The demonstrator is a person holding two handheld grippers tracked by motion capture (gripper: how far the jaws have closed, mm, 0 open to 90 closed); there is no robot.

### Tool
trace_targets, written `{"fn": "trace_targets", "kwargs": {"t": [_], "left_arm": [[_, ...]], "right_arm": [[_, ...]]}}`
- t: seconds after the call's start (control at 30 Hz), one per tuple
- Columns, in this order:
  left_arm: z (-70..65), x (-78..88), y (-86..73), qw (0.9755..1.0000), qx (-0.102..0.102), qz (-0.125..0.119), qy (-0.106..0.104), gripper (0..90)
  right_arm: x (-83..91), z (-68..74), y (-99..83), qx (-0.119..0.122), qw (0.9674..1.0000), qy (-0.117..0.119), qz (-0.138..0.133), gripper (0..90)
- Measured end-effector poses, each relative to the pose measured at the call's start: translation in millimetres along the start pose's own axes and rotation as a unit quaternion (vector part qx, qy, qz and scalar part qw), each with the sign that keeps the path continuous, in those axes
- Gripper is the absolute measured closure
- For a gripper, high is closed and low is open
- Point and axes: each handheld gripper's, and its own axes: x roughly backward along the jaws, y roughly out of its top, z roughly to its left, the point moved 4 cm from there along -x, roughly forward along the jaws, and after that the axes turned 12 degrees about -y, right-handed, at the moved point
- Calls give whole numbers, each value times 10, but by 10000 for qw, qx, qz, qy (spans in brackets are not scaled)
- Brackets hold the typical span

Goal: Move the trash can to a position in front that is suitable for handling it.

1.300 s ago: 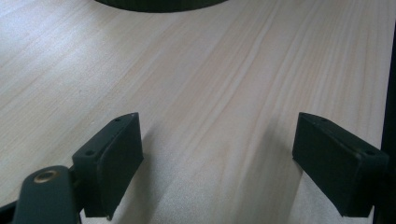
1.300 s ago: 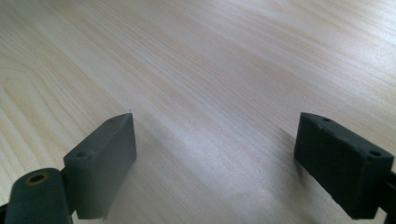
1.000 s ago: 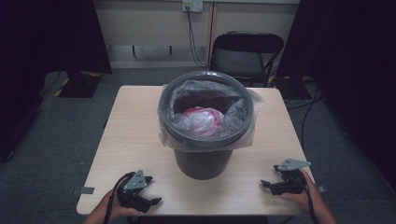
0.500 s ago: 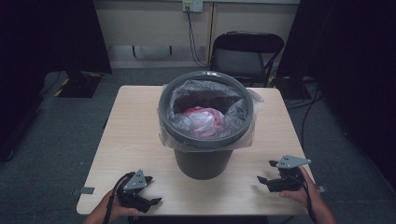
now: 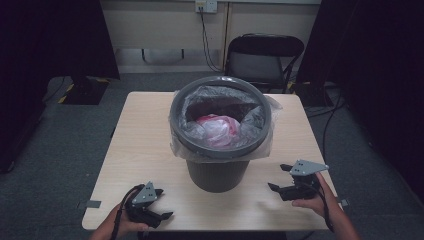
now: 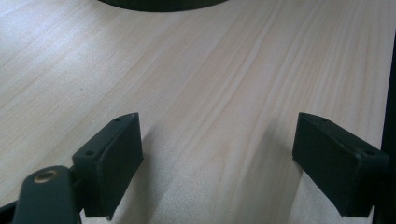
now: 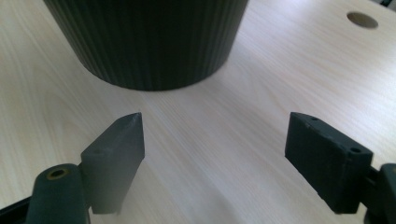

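grey carpet and dark curtains ring a light wooden table [image 5: 145, 130], with a black chair [image 5: 264, 59] behind it. on the table's middle stands a grey bin [image 5: 220, 137], lined with a clear bag [image 5: 260, 112] folded over its rim; pink and white plastic [image 5: 220, 131] lies inside. the left gripper [image 5: 159, 204] sits near the front left edge, well apart from the bin, jaws spread with bare wood between them, nothing held. the right gripper [image 5: 280, 177] hovers at the front right, turned toward the bin, jaws also spread and holding nothing. in the right gripper view the bin's ribbed dark base [image 7: 149, 42] stands just ahead of the jaws, not touching them.
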Motion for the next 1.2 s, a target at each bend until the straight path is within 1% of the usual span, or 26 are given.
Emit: {"fn": "trace_targets", "kwargs": {"t": [0.23,0.37,0.5,0.67,0.7,0.83,0.93,1.07,1.2], "left_arm": [[-1,0,-1,10000,2,-2,1,157],[-1,2,-2,10000,0,6,0,156],[0,3,-2,10000,-5,9,4,157],[-1,3,-3,10000,-3,6,4,157],[-2,2,-2,10000,1,0,4,156],[-4,3,-3,10000,4,-1,4,157],[-4,3,-3,10000,4,-1,4,157],[-4,3,-4,10000,5,-1,5,157],[-4,3,-4,10000,5,-2,5,157]], "right_arm": [[20,109,192,125,9997,89,-185,197],[22,185,306,199,9992,181,-288,197],[20,257,415,317,9985,270,-352,199],[10,343,538,360,9974,417,-471,202],[4,355,557,385,9972,403,-491,202],[-13,406,604,402,9967,456,-541,202],[-20,447,618,455,9961,480,-589,202],[-34,489,629,437,9956,533,-627,203],[-39,532,634,472,9950,586,-661,203]]}}
